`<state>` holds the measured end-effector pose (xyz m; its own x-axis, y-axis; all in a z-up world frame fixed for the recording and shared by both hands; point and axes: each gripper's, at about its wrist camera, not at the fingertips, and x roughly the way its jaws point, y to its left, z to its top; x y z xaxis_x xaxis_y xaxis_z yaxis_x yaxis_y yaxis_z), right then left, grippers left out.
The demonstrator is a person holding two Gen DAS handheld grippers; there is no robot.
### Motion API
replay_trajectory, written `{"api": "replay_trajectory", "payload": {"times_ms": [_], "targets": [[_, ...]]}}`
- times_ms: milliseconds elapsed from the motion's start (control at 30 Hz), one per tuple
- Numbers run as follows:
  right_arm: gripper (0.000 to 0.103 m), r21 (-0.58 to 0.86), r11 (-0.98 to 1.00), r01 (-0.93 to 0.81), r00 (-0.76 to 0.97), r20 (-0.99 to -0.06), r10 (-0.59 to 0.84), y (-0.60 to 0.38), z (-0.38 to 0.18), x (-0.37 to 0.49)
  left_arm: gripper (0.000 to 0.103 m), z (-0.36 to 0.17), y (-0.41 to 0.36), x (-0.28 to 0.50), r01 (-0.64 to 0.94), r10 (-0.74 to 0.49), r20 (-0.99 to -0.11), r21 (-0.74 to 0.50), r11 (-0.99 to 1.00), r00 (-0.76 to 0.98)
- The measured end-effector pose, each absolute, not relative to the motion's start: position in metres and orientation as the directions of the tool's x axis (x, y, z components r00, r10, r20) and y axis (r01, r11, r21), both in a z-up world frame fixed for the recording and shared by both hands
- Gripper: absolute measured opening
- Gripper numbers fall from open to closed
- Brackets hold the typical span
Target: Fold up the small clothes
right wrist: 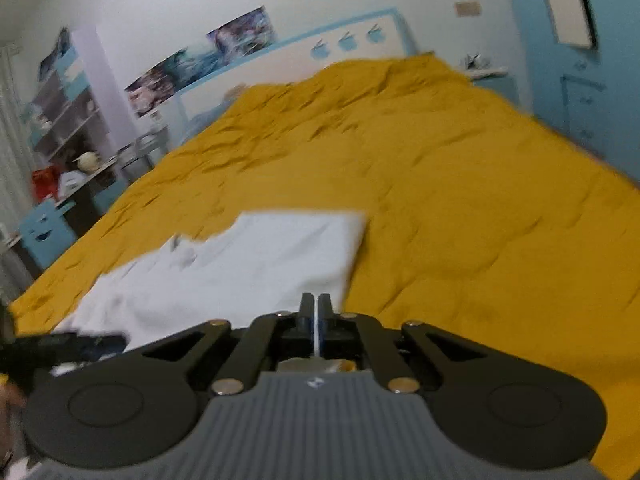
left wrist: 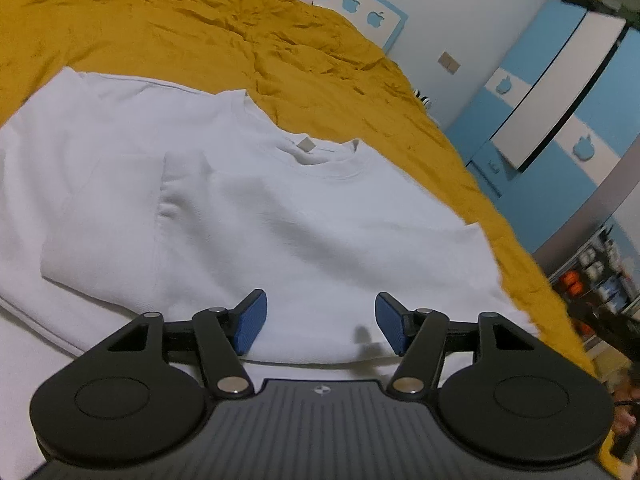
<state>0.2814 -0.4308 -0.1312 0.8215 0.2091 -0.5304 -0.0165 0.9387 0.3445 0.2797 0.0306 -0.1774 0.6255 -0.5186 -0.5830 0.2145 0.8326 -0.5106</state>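
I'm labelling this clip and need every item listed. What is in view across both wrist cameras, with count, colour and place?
sweatshirt: one, white, partly folded, flat on the bedspread
bedspread: one, mustard yellow, wrinkled, covering the bed
headboard: one, white with blue edge and blue apple shapes, at the far end of the bed
wardrobe: one, blue and white, right of the bed
posters: several, bluish, on the wall above the headboard
shelf unit: one, pale, left of the bed, contents too blurred to name
left claw: one, black with blue pads, open above the sweatshirt's near edge
right claw: one, black, shut on a thin white edge of fabric
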Motion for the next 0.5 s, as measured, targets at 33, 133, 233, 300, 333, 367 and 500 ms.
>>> {"api": "replay_trajectory", "payload": {"times_ms": [33, 133, 233, 300, 333, 367, 500], "targets": [[0.004, 0.36, 0.933, 0.001, 0.821, -0.533, 0.205, -0.437, -0.128, 0.29, 0.072, -0.176, 0.03, 0.279, 0.215, -0.519, -0.579, -0.513, 0.831, 0.628], [0.038, 0.468, 0.882, 0.043, 0.812, -0.531, 0.242, -0.455, -0.136, 0.33, 0.072, -0.167, 0.025, 0.271, 0.215, -0.535, -0.546, -0.542, 0.812, 0.645], [0.037, 0.577, 0.811, 0.098, 0.777, -0.553, 0.3, -0.467, -0.161, 0.378, 0.072, -0.151, 0.016, 0.263, 0.237, -0.583, -0.489, -0.598, 0.766, 0.648], [0.037, 0.633, 0.76, 0.145, 0.752, -0.57, 0.331, -0.473, -0.18, 0.405, 0.073, -0.142, 0.009, 0.258, 0.247, -0.598, -0.452, -0.622, 0.743, 0.662], [0.037, 0.652, 0.741, 0.159, 0.747, -0.571, 0.342, -0.477, -0.189, 0.414, 0.074, -0.139, 0.004, 0.258, 0.25, -0.614, -0.441, -0.641, 0.726, 0.655], [0.037, 0.673, 0.719, 0.171, 0.746, -0.565, 0.352, -0.481, -0.198, 0.422, 0.074, -0.138, -0.002, 0.258, 0.251, -0.634, -0.434, -0.661, 0.707, 0.64], [0.037, 0.787, 0.575, 0.225, 0.739, -0.522, 0.425, -0.496, -0.237, 0.443, 0.074, -0.137, -0.042, 0.265, 0.3, -0.744, -0.378, -0.743, 0.599, 0.551]]}}
